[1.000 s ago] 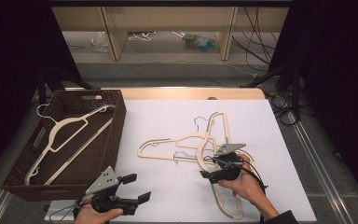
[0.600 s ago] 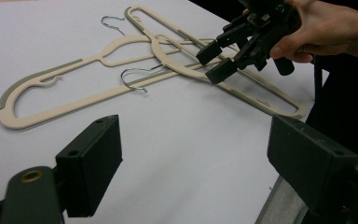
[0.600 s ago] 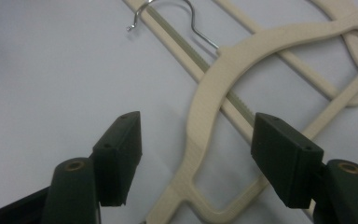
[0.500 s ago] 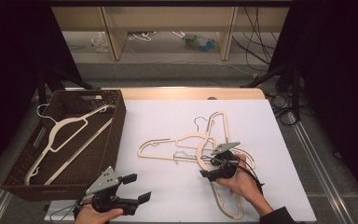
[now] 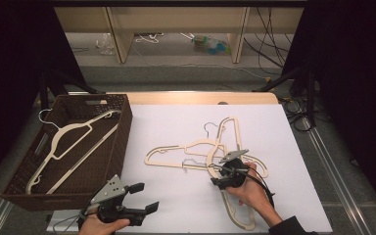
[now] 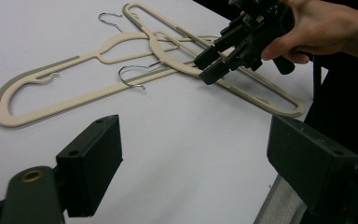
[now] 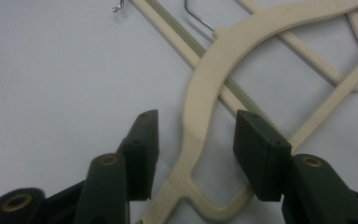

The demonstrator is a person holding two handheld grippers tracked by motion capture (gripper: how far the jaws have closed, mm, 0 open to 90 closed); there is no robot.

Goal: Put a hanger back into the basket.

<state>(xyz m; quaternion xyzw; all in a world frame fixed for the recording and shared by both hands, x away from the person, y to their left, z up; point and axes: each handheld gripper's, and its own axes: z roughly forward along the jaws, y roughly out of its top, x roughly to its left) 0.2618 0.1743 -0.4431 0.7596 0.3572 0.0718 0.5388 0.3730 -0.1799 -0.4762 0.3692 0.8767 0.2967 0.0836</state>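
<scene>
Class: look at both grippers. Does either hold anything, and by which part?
Nothing is held. The right gripper is open, its jaws either side of a hanger's shoulder arm. The left gripper is open over bare table.

The desk [image 5: 284, 127] is covered w/ a white sheet; a light wood edge is seen along its far side. Beyond it, a grey floor [image 5: 176, 73] is lit brightly, w/ cables [image 5: 269, 44] trailed across it at right. A low wooden shelf unit [image 5: 176, 19] is set at the back; misc. small items are seen under it. Black curtains [image 5: 352, 73] are hung at both sides, left & right.
</scene>
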